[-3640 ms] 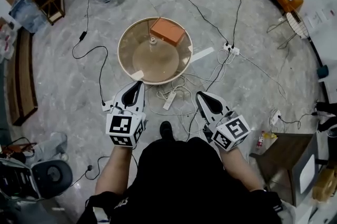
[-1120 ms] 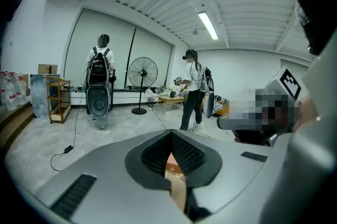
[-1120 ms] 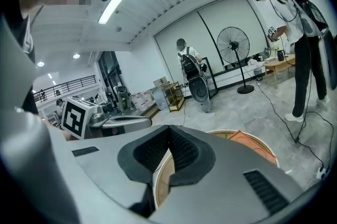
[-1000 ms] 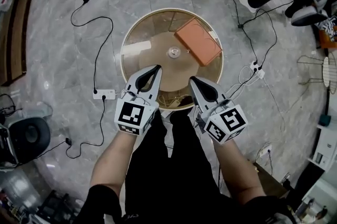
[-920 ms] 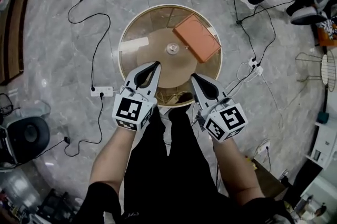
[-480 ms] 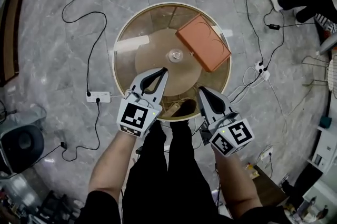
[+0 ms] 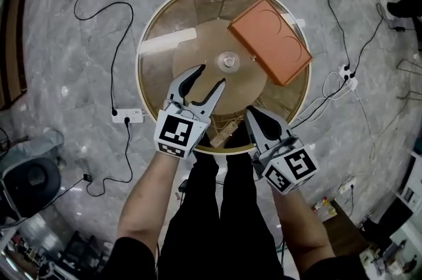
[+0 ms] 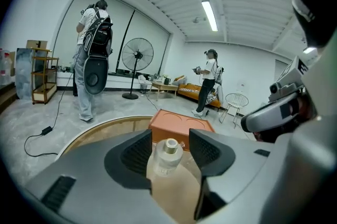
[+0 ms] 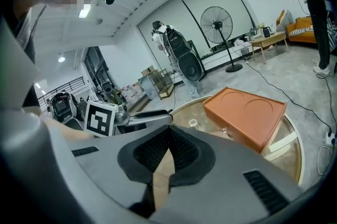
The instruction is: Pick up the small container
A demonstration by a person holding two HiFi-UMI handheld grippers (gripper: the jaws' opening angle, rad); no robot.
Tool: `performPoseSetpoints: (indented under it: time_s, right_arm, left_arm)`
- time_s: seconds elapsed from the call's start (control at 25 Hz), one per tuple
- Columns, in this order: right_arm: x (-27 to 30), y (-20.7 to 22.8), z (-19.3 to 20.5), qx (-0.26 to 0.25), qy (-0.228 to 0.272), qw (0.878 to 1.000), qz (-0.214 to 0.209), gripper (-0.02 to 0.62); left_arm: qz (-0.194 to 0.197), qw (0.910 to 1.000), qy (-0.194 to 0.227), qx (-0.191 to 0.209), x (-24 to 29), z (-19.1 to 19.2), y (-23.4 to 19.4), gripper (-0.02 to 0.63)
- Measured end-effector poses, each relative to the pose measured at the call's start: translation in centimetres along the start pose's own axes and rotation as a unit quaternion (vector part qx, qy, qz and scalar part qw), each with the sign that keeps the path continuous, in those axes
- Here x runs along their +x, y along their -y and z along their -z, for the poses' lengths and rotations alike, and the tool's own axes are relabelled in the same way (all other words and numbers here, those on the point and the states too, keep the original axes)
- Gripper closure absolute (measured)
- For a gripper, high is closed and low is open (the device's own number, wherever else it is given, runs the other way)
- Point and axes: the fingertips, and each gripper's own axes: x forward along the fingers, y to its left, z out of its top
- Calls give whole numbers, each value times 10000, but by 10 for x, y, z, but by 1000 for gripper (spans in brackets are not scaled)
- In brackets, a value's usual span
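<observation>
The small container (image 7: 229,62), a clear bottle with a pale gold cap, stands upright at the middle of the round glass table (image 7: 142,48). My left gripper (image 7: 211,75) reaches over the table toward it and its jaws are opening. In the left gripper view the small container (image 8: 167,152) shows in the gap of the left gripper (image 8: 169,136), just ahead of the tips, and neither pad touches it. My right gripper (image 7: 251,112) hangs shut at the table's near rim, with nothing in it. The right gripper view shows the small container (image 9: 193,124) beyond the shut right gripper (image 9: 169,131).
An orange box (image 7: 270,41) lies on the table's far right, close behind the container. A power strip (image 7: 128,115) and cables lie on the marble floor to the left. In the left gripper view people (image 8: 92,59) and a fan (image 8: 137,54) stand far off.
The left gripper has moved forward over the table toward the container and its jaws have parted. The right gripper stays shut near the rim. The table now looks closer.
</observation>
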Motion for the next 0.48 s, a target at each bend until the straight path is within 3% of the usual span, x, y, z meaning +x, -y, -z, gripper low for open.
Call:
performPoseSetpoints:
  time_s: [0.48]
  right_arm:
    - [13, 45, 48, 182, -52, 9998, 6, 581]
  left_arm:
    - [212, 9988, -271, 344, 63, 58, -1, 290]
